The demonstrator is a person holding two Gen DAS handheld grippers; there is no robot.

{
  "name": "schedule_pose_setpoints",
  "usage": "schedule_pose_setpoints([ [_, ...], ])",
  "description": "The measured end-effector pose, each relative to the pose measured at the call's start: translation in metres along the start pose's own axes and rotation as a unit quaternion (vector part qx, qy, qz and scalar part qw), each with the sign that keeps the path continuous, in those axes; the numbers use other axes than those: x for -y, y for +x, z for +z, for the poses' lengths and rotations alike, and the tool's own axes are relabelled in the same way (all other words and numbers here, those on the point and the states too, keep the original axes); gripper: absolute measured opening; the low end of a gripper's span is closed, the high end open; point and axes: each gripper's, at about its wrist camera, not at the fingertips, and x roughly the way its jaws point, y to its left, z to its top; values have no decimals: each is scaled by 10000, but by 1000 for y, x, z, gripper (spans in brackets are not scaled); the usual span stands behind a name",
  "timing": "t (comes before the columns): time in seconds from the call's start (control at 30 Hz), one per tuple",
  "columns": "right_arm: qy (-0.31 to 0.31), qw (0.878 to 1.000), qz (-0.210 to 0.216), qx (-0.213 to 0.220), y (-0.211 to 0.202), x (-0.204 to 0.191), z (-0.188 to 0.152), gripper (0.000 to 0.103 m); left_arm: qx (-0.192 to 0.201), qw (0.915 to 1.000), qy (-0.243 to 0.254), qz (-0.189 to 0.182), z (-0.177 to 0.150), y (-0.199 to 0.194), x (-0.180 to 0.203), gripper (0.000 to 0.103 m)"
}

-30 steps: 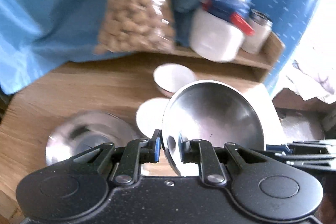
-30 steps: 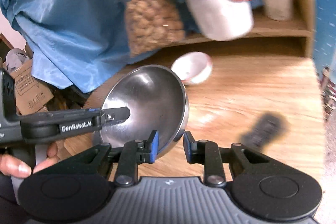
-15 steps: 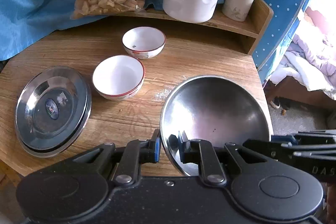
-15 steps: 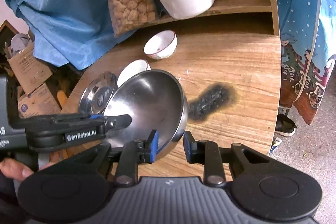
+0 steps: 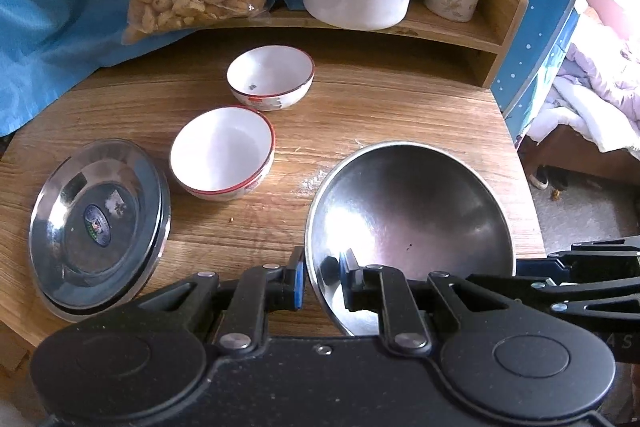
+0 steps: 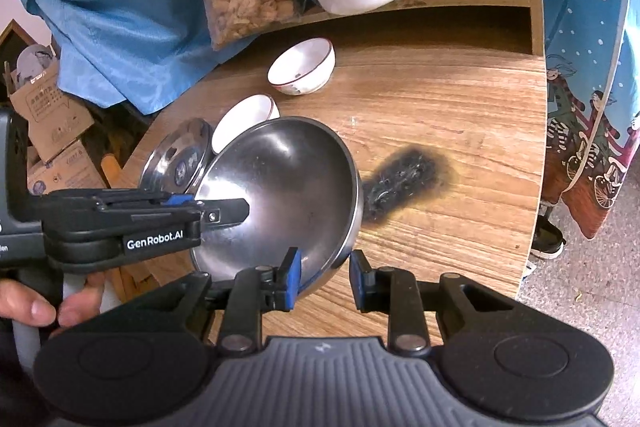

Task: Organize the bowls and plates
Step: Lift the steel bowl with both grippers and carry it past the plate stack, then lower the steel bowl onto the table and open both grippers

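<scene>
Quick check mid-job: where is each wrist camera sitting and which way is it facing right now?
Left wrist: on the left gripper, angled down over the table; its fingers clamp the steel bowl rim.
Right wrist: on the right gripper, angled down; straddles the bowl's other rim; a hand shows.
Shared: steel bowl, two white bowls, steel plates.

We can read one clear label: "GenRobot.AI" in white letters on the black side of the left gripper [image 6: 224, 213], seen from the right wrist camera, just beside the steel bowl [image 6: 280, 187]. In the left wrist view, the letters "AS" show faintly on the right gripper's [image 5: 520, 267] body. Printing on the cardboard boxes [image 6: 52, 131] left of that bowl, and the sticker in the steel plate [image 5: 96, 223], are too small to read.
</scene>
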Motion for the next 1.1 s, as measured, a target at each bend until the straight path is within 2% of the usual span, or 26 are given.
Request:
schedule_pose_setpoints([
  [0.87,147,9997,-217,-10,16,-9,2,29,-292,9992,275,-22,1,23,-15,21],
  [1.1,125,9994,-323,5,17,-14,3,37,-353,9987,378,23,1,26,-15,23],
])
